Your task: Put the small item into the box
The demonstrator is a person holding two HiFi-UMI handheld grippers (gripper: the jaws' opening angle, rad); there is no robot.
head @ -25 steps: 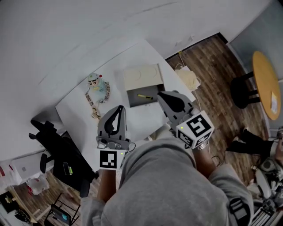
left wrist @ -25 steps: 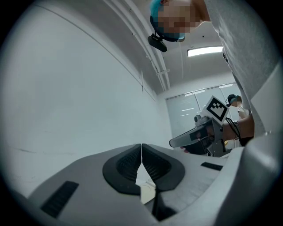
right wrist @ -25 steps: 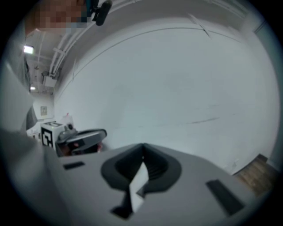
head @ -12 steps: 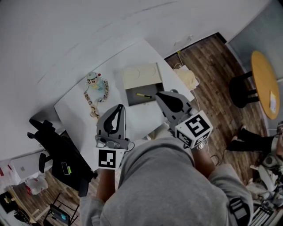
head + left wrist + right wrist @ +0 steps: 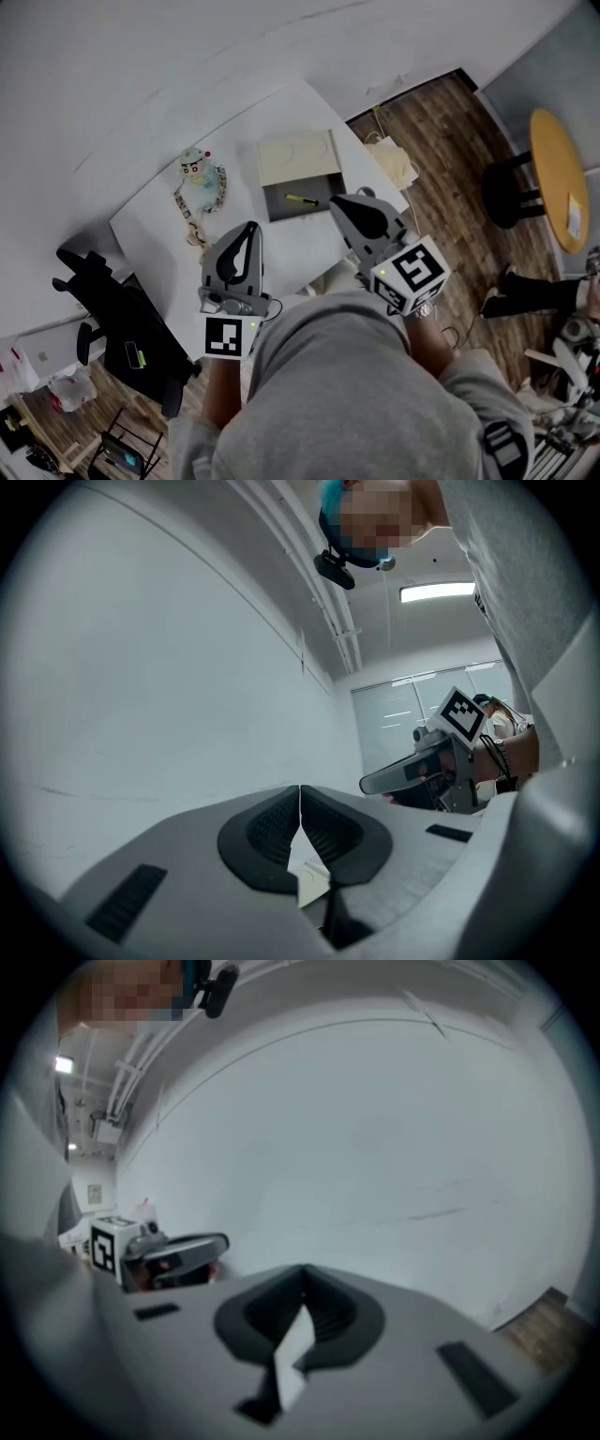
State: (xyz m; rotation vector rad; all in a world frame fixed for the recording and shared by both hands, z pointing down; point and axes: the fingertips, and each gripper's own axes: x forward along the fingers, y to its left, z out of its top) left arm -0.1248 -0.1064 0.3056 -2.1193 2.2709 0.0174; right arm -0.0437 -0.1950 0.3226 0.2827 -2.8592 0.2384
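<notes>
An open box (image 5: 279, 210), its cream lid (image 5: 296, 157) folded back, sits on the white table (image 5: 155, 234) with the small item (image 5: 300, 200), a slim yellow piece, lying inside on its dark floor. A toy figure (image 5: 199, 174) lies well to its left. The left gripper (image 5: 252, 228) and right gripper (image 5: 337, 199) hang near the person's chest much as a second ago, each with jaws pressed together on nothing, while the table has drifted slightly left in the head view.
</notes>
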